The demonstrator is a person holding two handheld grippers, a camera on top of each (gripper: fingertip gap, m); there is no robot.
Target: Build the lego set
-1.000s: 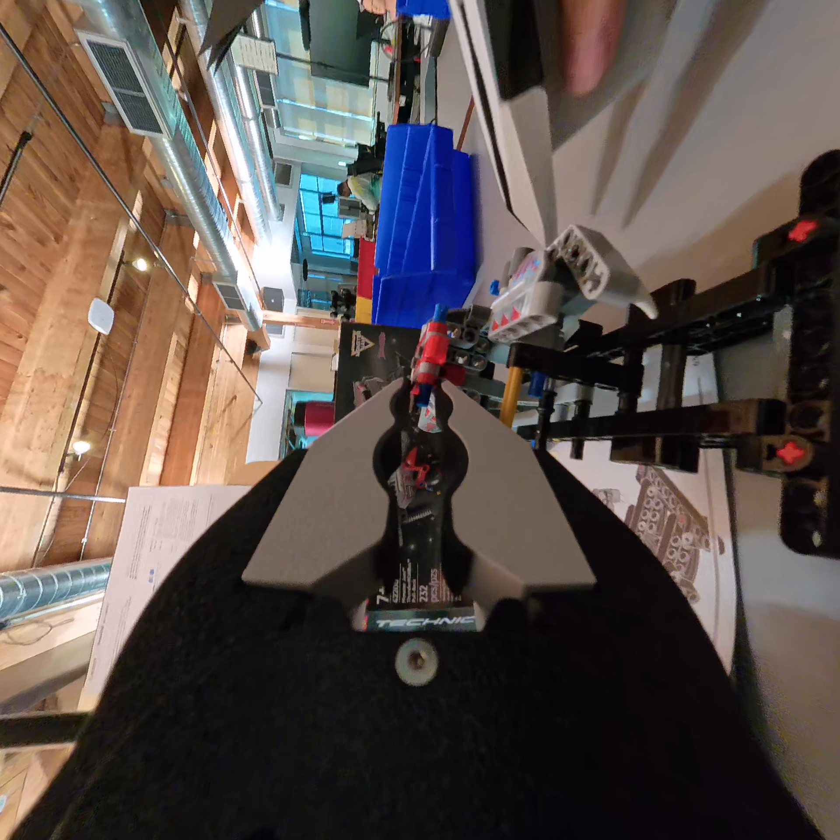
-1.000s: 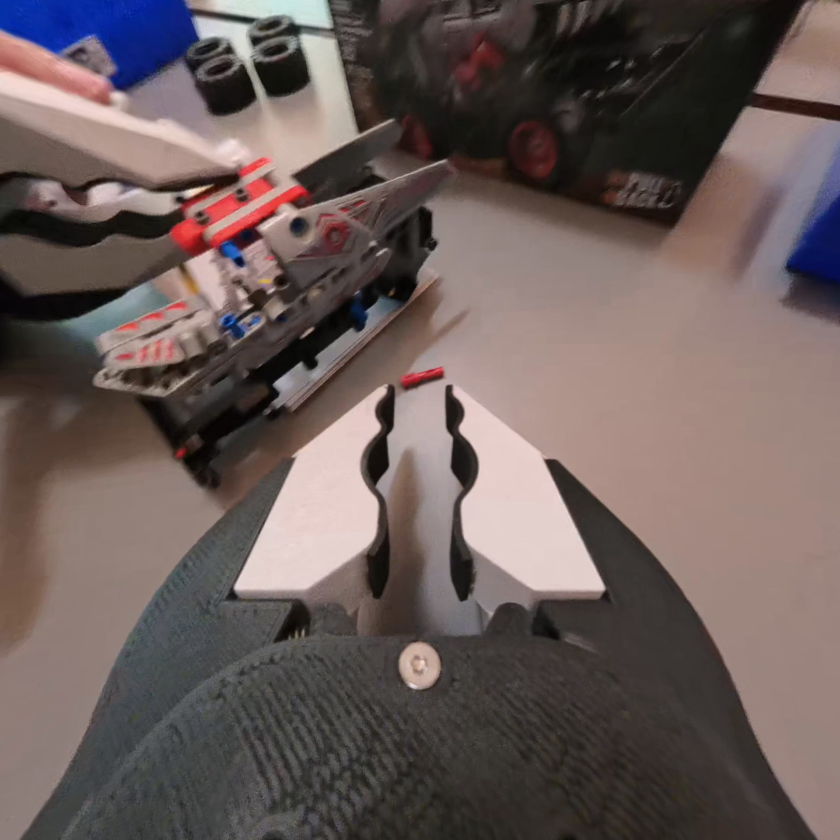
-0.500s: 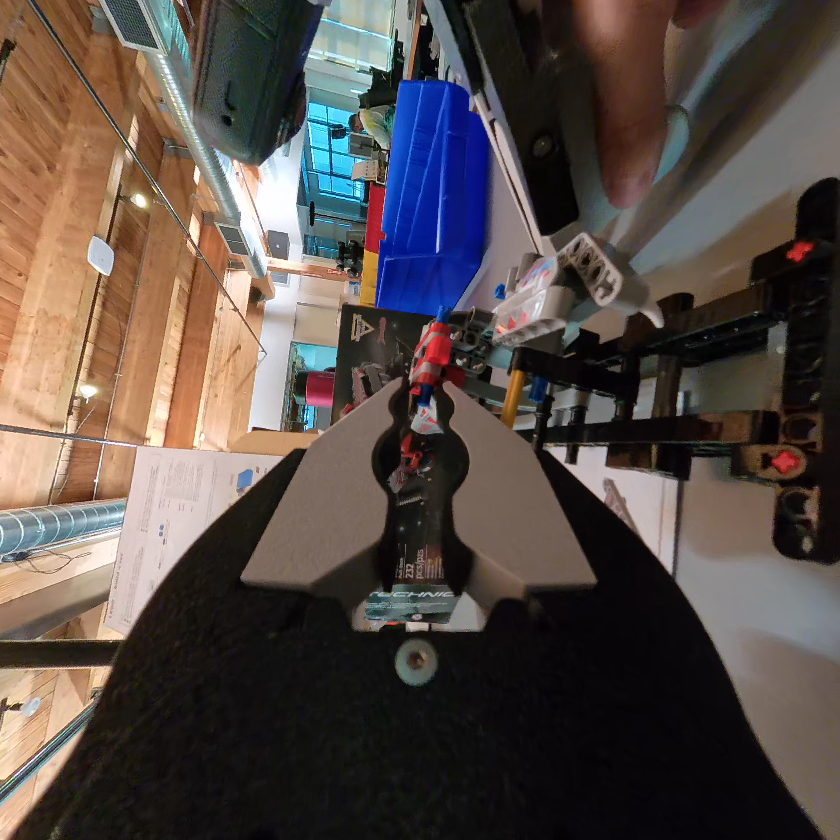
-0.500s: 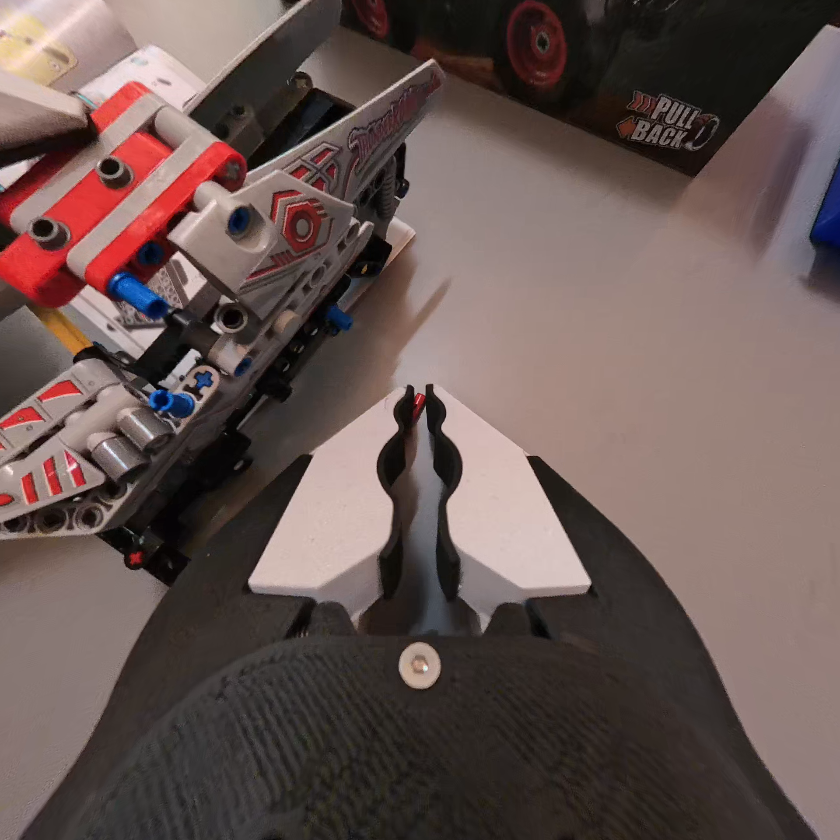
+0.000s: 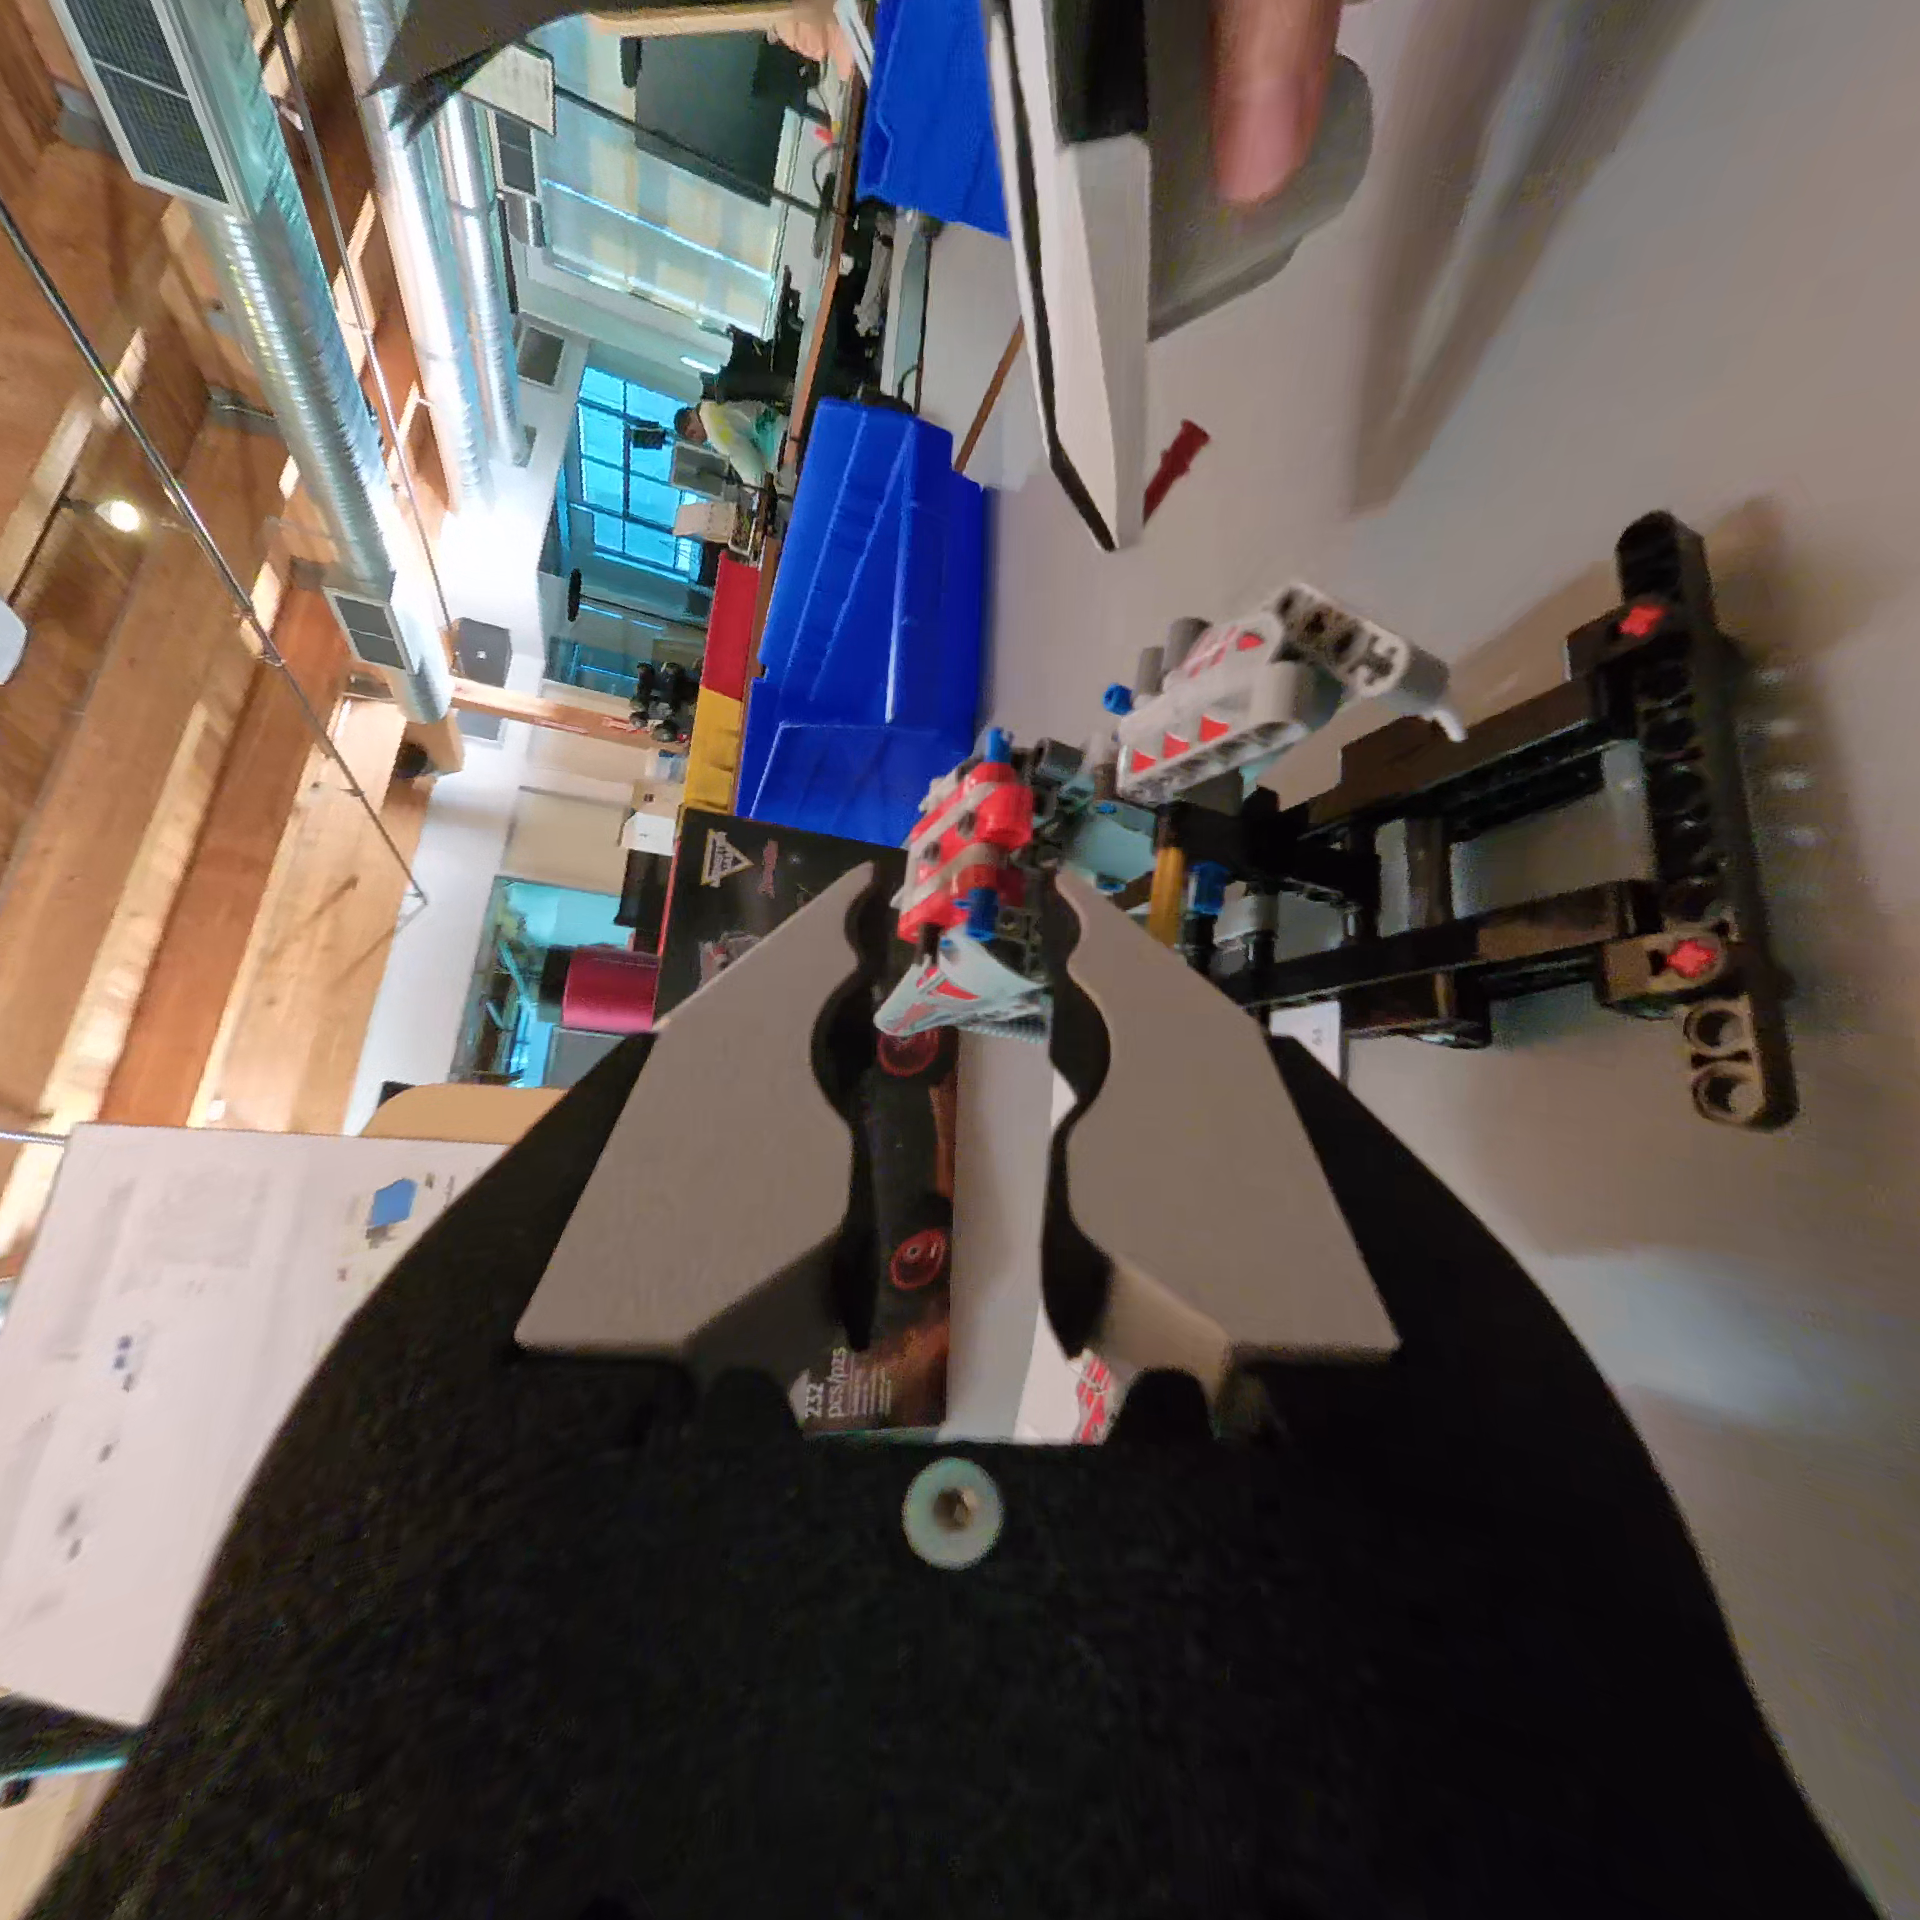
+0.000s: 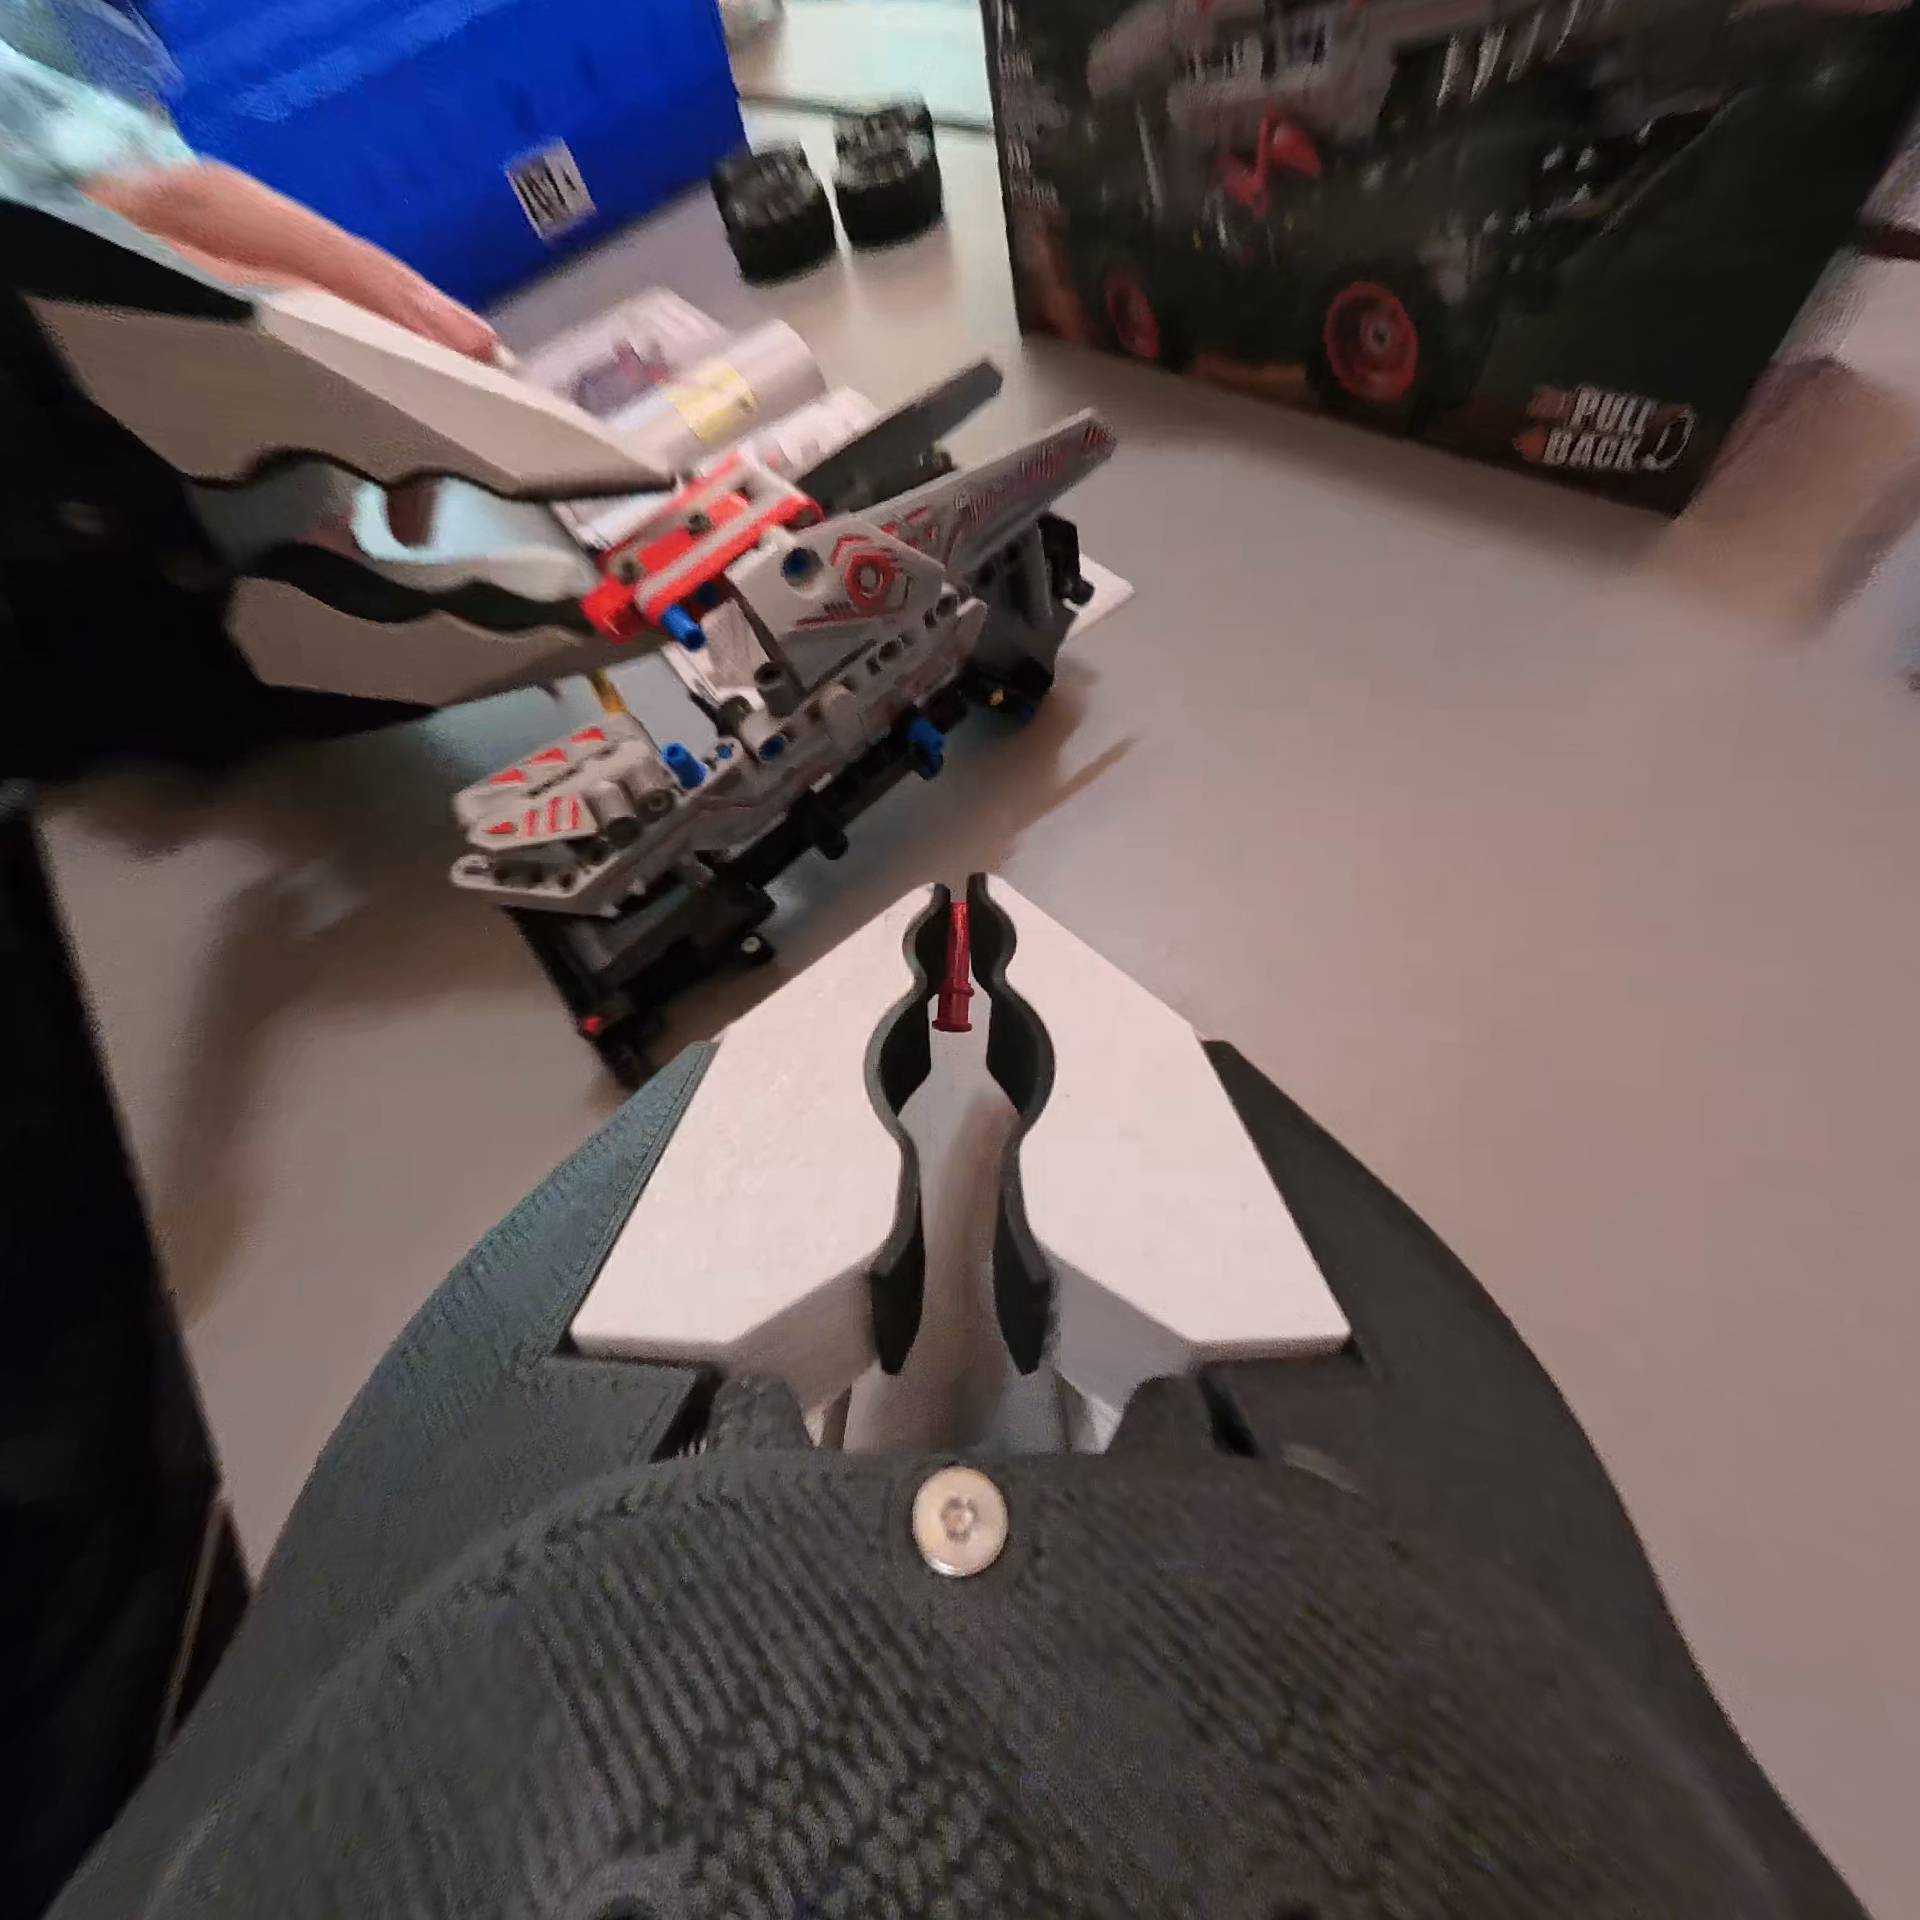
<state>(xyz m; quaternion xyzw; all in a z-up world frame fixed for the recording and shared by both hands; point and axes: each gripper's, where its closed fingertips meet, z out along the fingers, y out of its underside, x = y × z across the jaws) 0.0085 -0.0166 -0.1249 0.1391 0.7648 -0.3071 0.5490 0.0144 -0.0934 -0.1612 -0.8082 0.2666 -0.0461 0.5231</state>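
The right gripper (image 6: 958,891) is nearly closed, pinching a red pin (image 6: 953,966). The left gripper (image 5: 961,896), part-open, straddles the lego model's (image 6: 790,665) red block (image 5: 966,847) just beside.

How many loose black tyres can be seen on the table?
2. The left tyre and the right tyre stand side by side between the blue bin and the set's box; others may be hidden.

Printed lettering on dark set box (image 6: 1455,260), small label on blue bin (image 6: 549,200)
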